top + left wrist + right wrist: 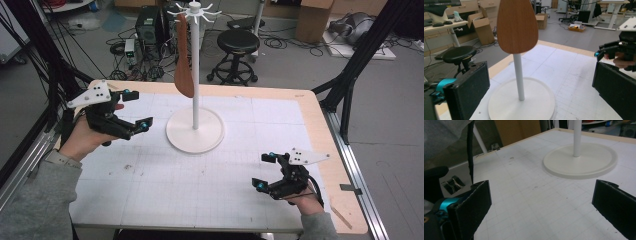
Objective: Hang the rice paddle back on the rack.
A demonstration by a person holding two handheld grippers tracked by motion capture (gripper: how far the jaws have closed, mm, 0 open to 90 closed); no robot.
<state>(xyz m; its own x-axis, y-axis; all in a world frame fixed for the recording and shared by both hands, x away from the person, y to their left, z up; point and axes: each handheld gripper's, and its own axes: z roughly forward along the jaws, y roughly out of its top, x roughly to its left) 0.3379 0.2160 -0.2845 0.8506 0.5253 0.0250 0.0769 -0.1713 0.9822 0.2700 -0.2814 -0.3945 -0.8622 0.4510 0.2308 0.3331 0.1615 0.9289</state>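
Both grippers stood with jaws apart and empty over the white gridded table mat (210, 190), near a white stand with a wooden spatula hanging from it.

Nearest the person, the right gripper (264, 171) hovered low over the mat's right front part, well apart from the stand. Farther in, at the left, the left gripper (138, 110) was raised just beside the white round-based rack stand (195, 131), its jaws facing the pole. Beyond, the brown wooden paddle-shaped spatula (183, 60) hung from a hook on the stand's top, its broad blade down beside the pole, clear of the base.
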